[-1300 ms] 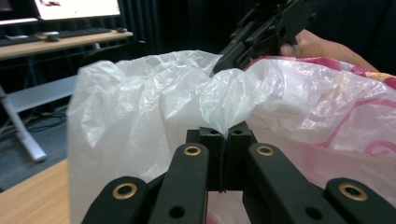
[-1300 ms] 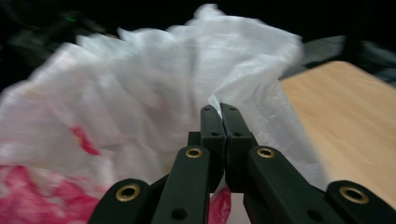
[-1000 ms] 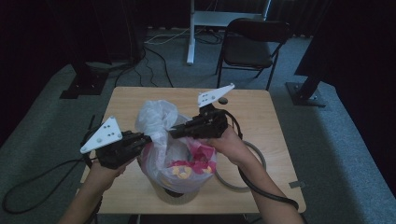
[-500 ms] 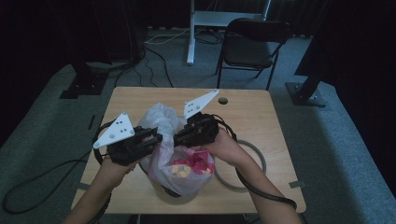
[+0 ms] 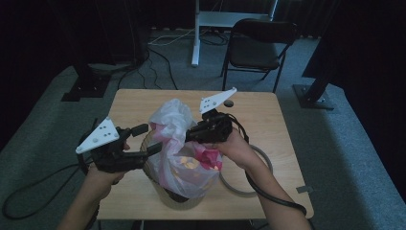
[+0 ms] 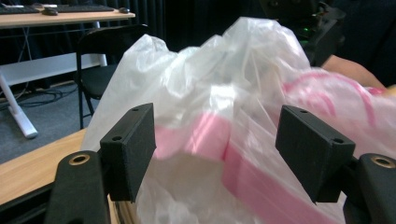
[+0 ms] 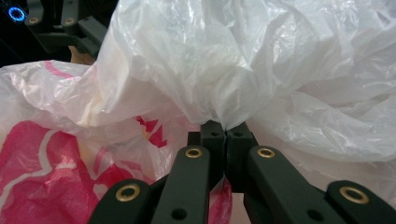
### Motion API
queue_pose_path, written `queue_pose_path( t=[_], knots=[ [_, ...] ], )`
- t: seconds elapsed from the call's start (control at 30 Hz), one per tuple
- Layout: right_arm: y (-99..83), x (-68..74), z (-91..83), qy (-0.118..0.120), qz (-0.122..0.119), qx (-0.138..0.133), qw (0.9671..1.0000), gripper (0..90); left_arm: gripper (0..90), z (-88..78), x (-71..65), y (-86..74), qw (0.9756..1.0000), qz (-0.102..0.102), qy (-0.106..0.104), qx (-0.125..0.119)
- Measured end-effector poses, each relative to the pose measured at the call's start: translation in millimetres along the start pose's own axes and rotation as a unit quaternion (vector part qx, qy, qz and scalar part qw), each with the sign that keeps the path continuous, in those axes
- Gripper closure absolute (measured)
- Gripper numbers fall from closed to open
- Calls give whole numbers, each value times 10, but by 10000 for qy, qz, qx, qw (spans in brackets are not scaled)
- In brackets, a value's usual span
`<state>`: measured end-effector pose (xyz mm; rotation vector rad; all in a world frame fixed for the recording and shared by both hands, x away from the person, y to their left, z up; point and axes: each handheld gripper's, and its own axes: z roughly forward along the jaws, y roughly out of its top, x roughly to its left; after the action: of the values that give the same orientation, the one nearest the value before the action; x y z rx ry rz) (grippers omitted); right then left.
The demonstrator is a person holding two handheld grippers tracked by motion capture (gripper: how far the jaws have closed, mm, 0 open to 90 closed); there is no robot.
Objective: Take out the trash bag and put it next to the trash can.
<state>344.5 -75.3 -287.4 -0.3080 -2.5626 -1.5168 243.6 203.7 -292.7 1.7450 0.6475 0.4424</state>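
A white and pink plastic bag (image 5: 179, 153) lines a round woven basket (image 5: 174, 199) near the table's front edge. My right gripper (image 5: 189, 135) is shut on a gathered fold of the plastic bag (image 7: 224, 70) at its upper right side; in the right gripper view the jaws pinch the film together. My left gripper (image 5: 149, 140) sits just left of the bag, and its jaws have just been opening. In the left gripper view the left gripper (image 6: 224, 149) stands wide apart, the plastic bag (image 6: 219, 121) bulging ahead of the pads without being pressed.
The wooden table (image 5: 268, 120) has bare room at the back and right. A grey cable loop (image 5: 251, 179) lies right of the basket. A black folding chair (image 5: 258, 48) and a white desk leg (image 5: 195, 33) stand beyond the table on grey carpet.
My left gripper let go of the bag, opened wide and drew back to the left. The right gripper stayed shut on the bag's fold and barely shifted.
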Motion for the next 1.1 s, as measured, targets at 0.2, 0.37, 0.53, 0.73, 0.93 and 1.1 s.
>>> queue_pose_path(
  t=[0.2,0.37,0.53,0.73,0.93,1.1],
  knots=[
    [45,-5,-21,-6,-13,-54,10000,895,191,-117,-21,-103,9999,7,139,61],
    [88,6,-72,6,-8,-148,9999,894,118,-208,6,-242,9994,-46,220,250],
    [148,1,-161,-7,-1,-290,9996,894,96,-336,116,-421,9988,-259,303,289],
    [204,26,-248,-13,-49,-427,9991,894,1,-393,186,-654,9978,-264,346,492],
    [243,48,-283,-26,-61,-459,9989,893,0,-396,224,-867,9963,-379,441,638],
    [299,51,-333,-58,-89,-505,9987,893,0,-369,236,-1106,9926,-302,803,856]
  ],
)
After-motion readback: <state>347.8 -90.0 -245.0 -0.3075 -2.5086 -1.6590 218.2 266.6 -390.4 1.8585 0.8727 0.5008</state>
